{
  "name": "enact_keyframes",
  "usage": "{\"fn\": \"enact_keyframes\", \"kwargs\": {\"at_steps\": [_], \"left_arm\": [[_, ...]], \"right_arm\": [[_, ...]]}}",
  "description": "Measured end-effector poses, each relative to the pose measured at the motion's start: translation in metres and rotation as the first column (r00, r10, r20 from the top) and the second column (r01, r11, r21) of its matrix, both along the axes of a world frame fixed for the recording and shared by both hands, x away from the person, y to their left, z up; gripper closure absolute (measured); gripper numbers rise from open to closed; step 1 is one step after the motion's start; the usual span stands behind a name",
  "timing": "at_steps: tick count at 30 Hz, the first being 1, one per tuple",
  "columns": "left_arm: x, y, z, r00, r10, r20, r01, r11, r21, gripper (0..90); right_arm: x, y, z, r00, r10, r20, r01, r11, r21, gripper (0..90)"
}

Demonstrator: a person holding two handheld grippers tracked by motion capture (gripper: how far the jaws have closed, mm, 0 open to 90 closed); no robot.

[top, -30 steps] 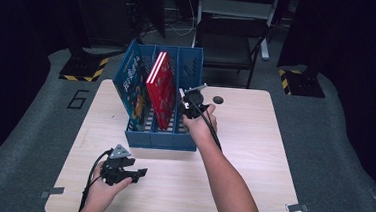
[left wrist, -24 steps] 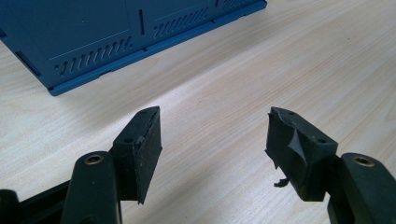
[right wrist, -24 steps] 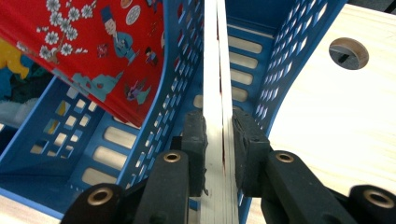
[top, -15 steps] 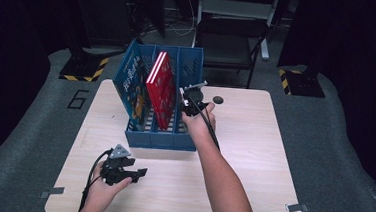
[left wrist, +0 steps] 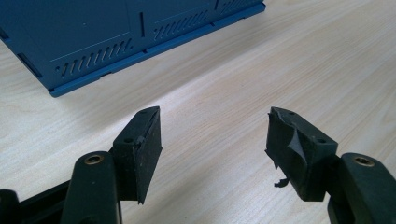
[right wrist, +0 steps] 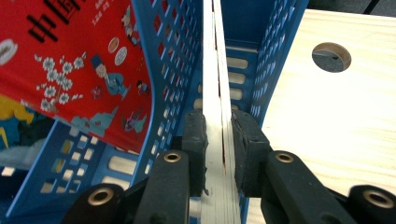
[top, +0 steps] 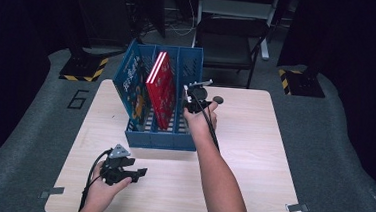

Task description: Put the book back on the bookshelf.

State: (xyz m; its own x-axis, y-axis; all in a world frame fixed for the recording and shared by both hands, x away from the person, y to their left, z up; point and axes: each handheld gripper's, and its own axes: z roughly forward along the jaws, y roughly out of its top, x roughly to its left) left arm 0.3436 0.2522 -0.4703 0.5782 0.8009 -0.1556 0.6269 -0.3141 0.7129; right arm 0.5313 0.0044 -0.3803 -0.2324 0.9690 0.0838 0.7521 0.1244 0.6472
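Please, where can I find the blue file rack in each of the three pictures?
High view: blue file rack in the centre, partly under the right gripper.
Left gripper view: its solid front wall at the top left.
Right gripper view: its slotted walls stand around the thin book that the jaws clamp.
Shared landmark: the pale wooden table.

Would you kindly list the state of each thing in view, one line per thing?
Right gripper: shut on the thin book, edge-on between its pads.
Thin book: upright in the rack's right compartment.
Red book: leaning in the middle compartment.
Blue book: leaning in the left compartment.
Blue rack: standing on the table.
Left gripper: open, nothing between the jaws, above the table.
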Motion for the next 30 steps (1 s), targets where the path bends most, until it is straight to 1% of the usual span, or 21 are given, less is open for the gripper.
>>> {"fn": "enact_keyframes", "kwargs": {"at_steps": [1,2,6,8,9,11,13,15,16,17,18,19,20,22,25,26,27,29,30], "left_arm": [[0.000,0.000,0.000,1.0000,-0.001,0.001,0.001,1.0000,0.001,35.8],[0.000,0.001,0.001,1.0000,0.000,0.002,0.000,1.0000,-0.001,35.8],[0.000,0.001,0.001,0.9999,0.011,0.002,-0.011,0.9998,-0.014,35.8],[0.000,0.003,0.001,1.0000,0.006,0.002,-0.006,1.0000,-0.007,35.8],[0.000,0.002,0.001,0.9999,0.012,0.000,-0.012,0.9999,-0.011,35.8],[0.000,0.003,0.001,1.0000,0.006,0.002,-0.006,1.0000,-0.007,35.8],[-0.001,0.003,0.001,1.0000,0.005,0.002,-0.005,1.0000,-0.008,35.8],[-0.001,0.004,0.001,1.0000,0.004,-0.004,-0.004,1.0000,-0.008,35.8],[-0.002,0.004,0.001,0.9999,0.012,0.004,-0.012,0.9999,-0.012,35.8],[-0.002,0.004,0.001,0.9999,0.014,0.003,-0.014,0.9998,-0.014,35.8],[-0.002,0.005,0.001,0.9999,0.010,0.002,-0.010,0.9999,-0.007,35.8],[-0.003,0.005,0.001,0.9999,0.012,0.003,-0.012,0.9999,-0.008,35.8],[-0.003,0.005,0.001,0.9998,0.020,0.005,-0.020,0.9997,-0.015,35.8],[-0.004,0.007,0.002,0.9999,0.010,-0.003,-0.010,0.9999,-0.005,35.8],[-0.005,0.008,0.002,0.9996,0.026,0.009,-0.026,0.9996,-0.014,35.8],[-0.005,0.010,0.002,0.9998,0.019,0.003,-0.019,0.9998,-0.004,35.8],[-0.006,0.009,0.001,0.9995,0.032,0.006,-0.032,0.9993,-0.017,35.8],[-0.007,0.009,0.001,0.9992,0.040,0.002,-0.040,0.9989,-0.023,35.8],[-0.007,0.010,0.001,0.9992,0.039,0.001,-0.039,0.9990,-0.022,35.8]], "right_arm": [[0.001,-0.001,0.000,1.0000,-0.001,0.009,0.000,1.000,0.006,76.9],[0.002,-0.001,-0.001,0.9999,-0.015,0.005,0.015,1.000,0.014,76.9],[0.006,0.001,-0.002,0.9992,-0.038,0.016,0.037,0.999,0.033,76.9],[0.009,0.004,-0.002,0.9990,-0.039,0.021,0.039,0.999,0.031,76.9],[0.010,0.005,-0.002,0.9988,-0.042,0.024,0.041,0.999,0.034,76.9],[0.014,0.008,-0.002,0.9990,-0.042,0.018,0.041,0.999,0.034,76.9],[0.017,0.011,-0.002,0.9989,-0.037,0.029,0.036,0.999,0.029,76.9],[0.020,0.014,-0.001,0.9986,-0.041,0.033,0.040,0.999,0.034,76.9],[0.021,0.015,-0.001,0.9987,-0.041,0.030,0.040,0.999,0.034,76.9],[0.023,0.016,-0.001,0.9984,-0.046,0.033,0.045,0.998,0.032,76.9],[0.024,0.016,-0.001,0.9984,-0.045,0.034,0.044,0.999,0.032,76.9],[0.024,0.017,0.000,0.9979,-0.057,0.030,0.056,0.997,0.043,76.9],[0.026,0.016,0.001,0.9978,-0.055,0.037,0.054,0.998,0.042,76.9],[0.028,0.016,0.002,0.9966,-0.065,0.050,0.063,0.997,0.046,76.9],[0.031,0.017,0.005,0.9952,-0.084,0.049,0.082,0.995,0.055,76.9],[0.032,0.017,0.006,0.9954,-0.081,0.052,0.078,0.995,0.056,76.9],[0.033,0.017,0.006,0.9951,-0.085,0.052,0.082,0.995,0.053,76.9],[0.034,0.018,0.006,0.9945,-0.088,0.056,0.085,0.995,0.050,76.9],[0.034,0.020,0.005,0.9942,-0.092,0.056,0.089,0.994,0.057,76.9]]}}
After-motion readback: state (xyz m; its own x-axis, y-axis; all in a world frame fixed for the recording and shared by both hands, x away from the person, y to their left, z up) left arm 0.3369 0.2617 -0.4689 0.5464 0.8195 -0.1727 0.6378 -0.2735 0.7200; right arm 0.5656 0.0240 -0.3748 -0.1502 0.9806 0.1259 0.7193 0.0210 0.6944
